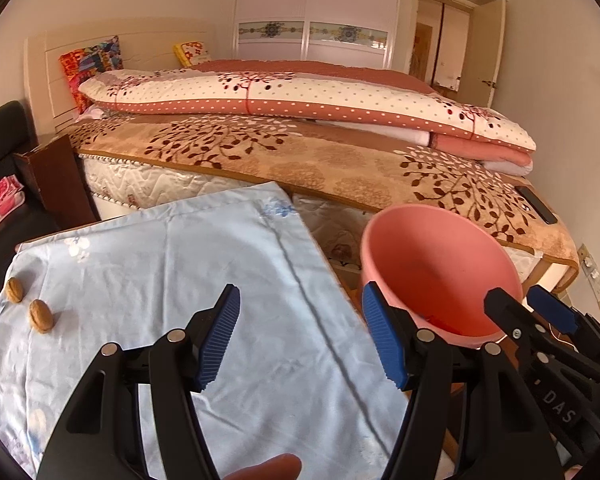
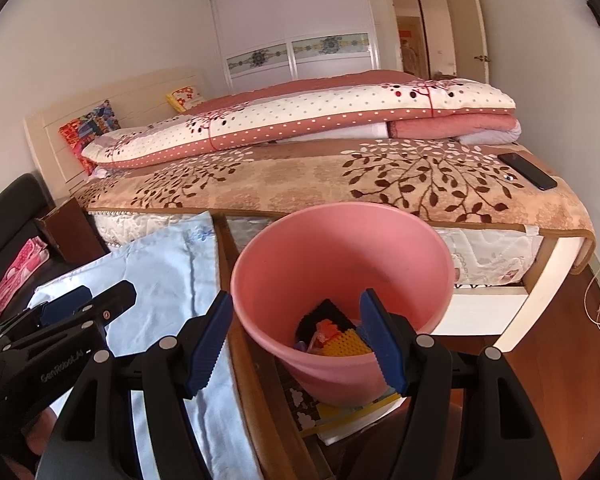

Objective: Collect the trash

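Observation:
A pink bin point(image 2: 340, 240) stands just off the edge of the table, which is draped in a light blue cloth point(image 1: 204, 280). Black, orange and yellow scraps point(image 2: 332, 336) lie in its bottom. My right gripper point(image 2: 296, 342) is open at the bin's near side: its left finger is outside the wall, its right finger in front of the opening. Two walnuts point(image 1: 41, 316) sit on the cloth at the far left. My left gripper point(image 1: 302, 340) is open above the cloth with nothing between its fingers, well right of the walnuts. The bin point(image 1: 440, 272) and the right gripper point(image 1: 518, 304) also show in the left wrist view.
A bed with a brown leaf blanket point(image 2: 340, 176) and folded quilts runs behind the table. A black phone point(image 2: 528, 170) lies on its right corner. A black sofa point(image 1: 4, 144) is on the left, and a wooden floor with a thin cable point(image 2: 596, 312) on the right.

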A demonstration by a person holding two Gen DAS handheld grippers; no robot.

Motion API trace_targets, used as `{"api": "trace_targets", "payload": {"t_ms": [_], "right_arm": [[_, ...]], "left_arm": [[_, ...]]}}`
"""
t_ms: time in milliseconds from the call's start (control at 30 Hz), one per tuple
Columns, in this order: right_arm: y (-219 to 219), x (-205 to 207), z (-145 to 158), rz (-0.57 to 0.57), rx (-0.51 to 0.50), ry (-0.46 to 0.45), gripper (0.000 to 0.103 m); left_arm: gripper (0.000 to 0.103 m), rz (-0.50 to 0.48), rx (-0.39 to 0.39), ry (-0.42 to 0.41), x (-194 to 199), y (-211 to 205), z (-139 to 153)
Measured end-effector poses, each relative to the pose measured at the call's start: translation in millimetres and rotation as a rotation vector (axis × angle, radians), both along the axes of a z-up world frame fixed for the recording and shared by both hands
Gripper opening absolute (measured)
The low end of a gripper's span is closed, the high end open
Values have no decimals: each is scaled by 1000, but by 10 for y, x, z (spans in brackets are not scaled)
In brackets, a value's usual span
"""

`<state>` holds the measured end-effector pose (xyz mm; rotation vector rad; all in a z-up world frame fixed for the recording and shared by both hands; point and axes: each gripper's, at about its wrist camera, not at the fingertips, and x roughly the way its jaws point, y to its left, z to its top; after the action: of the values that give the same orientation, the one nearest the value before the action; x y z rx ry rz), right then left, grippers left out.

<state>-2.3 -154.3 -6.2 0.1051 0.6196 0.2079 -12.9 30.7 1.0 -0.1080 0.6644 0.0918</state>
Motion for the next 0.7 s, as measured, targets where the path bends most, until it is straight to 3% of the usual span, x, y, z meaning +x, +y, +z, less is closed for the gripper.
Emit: {"api": "trace_targets", "payload": {"t_ms": [333, 700], "right_arm": [[379, -67, -29, 135, -32, 10, 65], [1315, -88, -89, 465, -103, 56, 65]], "left_arm": [[64, 111, -1, 31, -119, 436, -101], [64, 305, -36, 91, -202, 1268, -285]]}}
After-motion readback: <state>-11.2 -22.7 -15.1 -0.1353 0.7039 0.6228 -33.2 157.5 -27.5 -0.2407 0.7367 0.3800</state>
